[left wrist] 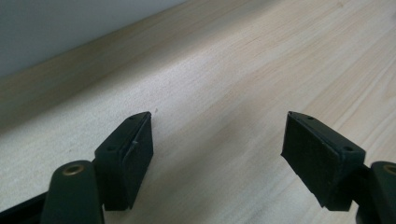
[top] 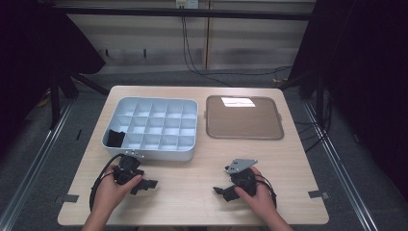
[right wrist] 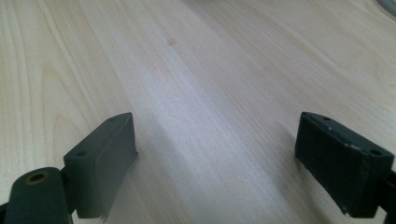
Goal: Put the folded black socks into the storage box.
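Divider tray (top: 183, 153) sits close so both grippers, left (top: 144, 185) and right (top: 223, 191), rest on the table (top: 192, 192), fingers spread, nothing pinched.

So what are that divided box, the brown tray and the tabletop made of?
The divided box looks like pale grey moulded plastic, smooth with rounded corners. The brown tray seems plastic too, glossy enough to mirror a lamp. The tabletop shows light wood grain with a matte finish; solid wood or laminate, hard to say.

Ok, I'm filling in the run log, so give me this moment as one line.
left gripper: open, empty, low over table | right gripper: open, empty | divided bin: dark item in near-left cell | tray: bare
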